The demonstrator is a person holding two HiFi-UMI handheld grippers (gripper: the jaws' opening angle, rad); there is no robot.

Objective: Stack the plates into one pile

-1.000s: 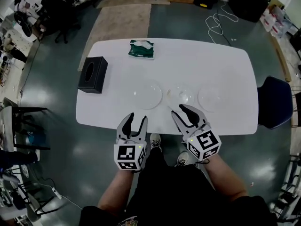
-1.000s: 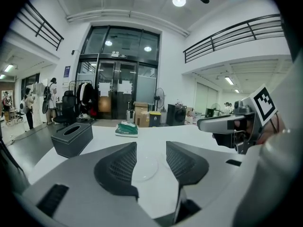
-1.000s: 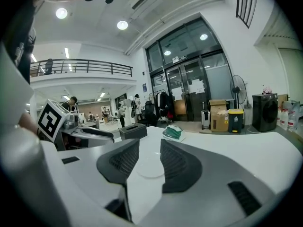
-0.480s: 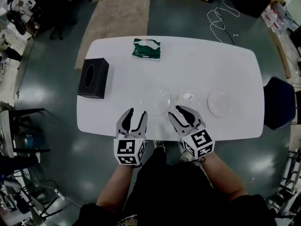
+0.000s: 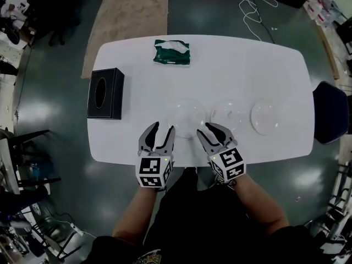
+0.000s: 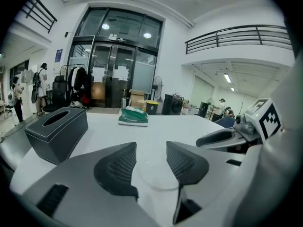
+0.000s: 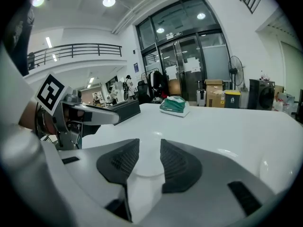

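Note:
Three clear plates lie in a row on the white table (image 5: pixel 231 65): the left plate (image 5: pixel 190 117), the middle plate (image 5: pixel 228 113) and the right plate (image 5: pixel 265 117), each apart from the others. My left gripper (image 5: pixel 160 130) hovers open just short of the left plate's near left rim. In the left gripper view that plate's (image 6: pixel 156 176) rim shows between the spread jaws of my left gripper (image 6: pixel 151 151). My right gripper (image 5: pixel 210 131) is open at the same plate's near right side. The plate (image 7: pixel 144 167) shows faintly past the right gripper (image 7: pixel 149 151). Neither holds anything.
A black tissue box (image 5: pixel 104 94) stands at the table's left end. A green packet (image 5: pixel 172 52) lies at the far edge. A blue chair (image 5: pixel 330 111) stands off the right end. The person's legs are against the table's near edge.
Both grippers have moved forward from the table's near edge up to the left plate. Their jaws stay open.

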